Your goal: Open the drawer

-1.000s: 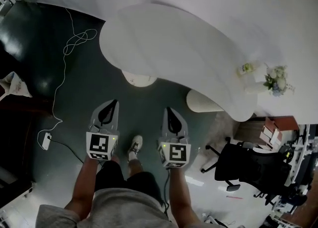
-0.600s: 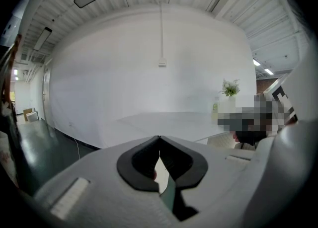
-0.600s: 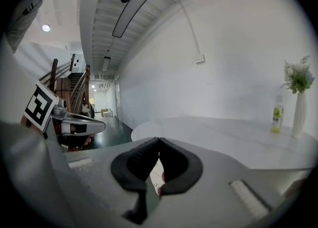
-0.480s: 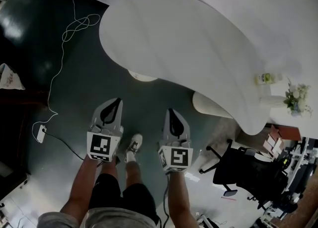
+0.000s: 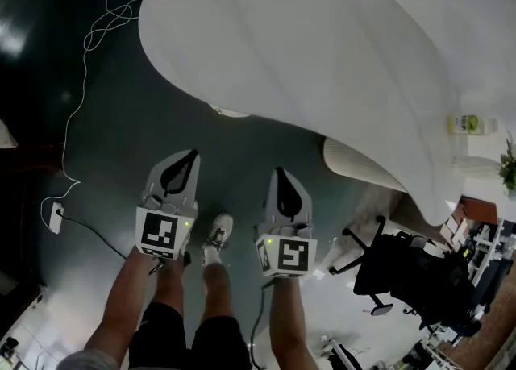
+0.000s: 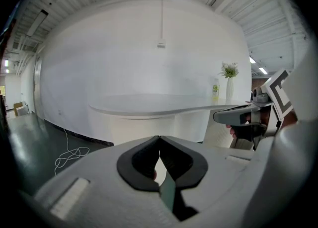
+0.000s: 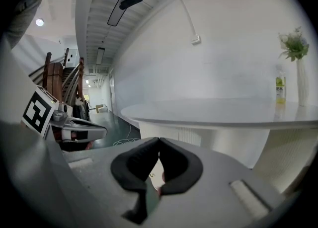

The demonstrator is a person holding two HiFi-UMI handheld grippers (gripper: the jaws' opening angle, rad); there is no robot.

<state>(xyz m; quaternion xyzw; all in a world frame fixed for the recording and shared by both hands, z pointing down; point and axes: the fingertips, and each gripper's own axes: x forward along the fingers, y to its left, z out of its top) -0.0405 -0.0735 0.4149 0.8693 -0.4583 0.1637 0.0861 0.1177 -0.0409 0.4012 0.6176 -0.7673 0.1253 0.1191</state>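
Dark shorts, white sneaker; grey left hand-held gripper, grey right hand-held gripper.

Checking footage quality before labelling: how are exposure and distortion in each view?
Head view: the white table is washed out, the floor dark with glare spots. Left gripper view: strong fisheye, black corners. Right gripper view: same fisheye and corners.

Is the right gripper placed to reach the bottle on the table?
Probably not: the right gripper hangs shut over the floor, short of the white table; the bottle stands far across it.
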